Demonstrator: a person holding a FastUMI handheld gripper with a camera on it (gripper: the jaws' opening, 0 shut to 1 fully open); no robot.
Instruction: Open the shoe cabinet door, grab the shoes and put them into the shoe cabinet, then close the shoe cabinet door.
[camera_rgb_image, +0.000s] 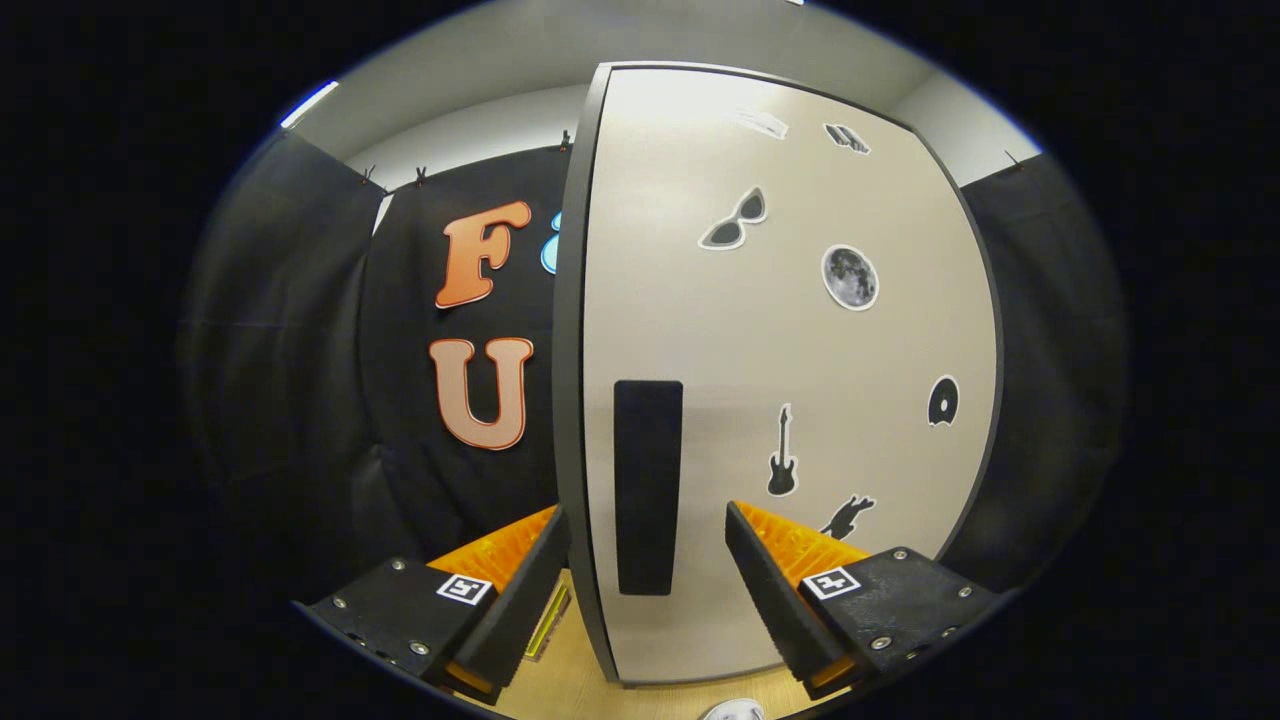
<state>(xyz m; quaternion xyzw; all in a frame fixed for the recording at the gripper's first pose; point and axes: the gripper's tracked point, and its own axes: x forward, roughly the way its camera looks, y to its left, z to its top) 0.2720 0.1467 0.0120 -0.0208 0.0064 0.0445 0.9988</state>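
Note:
The shoe cabinet door (800, 350) is a tall beige panel with a dark rim and several small black stickers, and it stands right in front of me. A black vertical handle strip (648, 487) sits near its left edge. My gripper (648, 512) is open and straddles that edge and the handle. The left finger (530, 590) is just outside the door's dark edge (572, 400), and the right finger (770, 590) is in front of the door face. Neither finger visibly presses on the handle. A small white object (733, 711), possibly a shoe, peeks out below the fingers.
The cabinet stands on a light wooden surface (575, 685). A thin yellowish strip (548, 620) lies by the left finger. Black cloth walls (300, 400) close in to the left and right of the cabinet.

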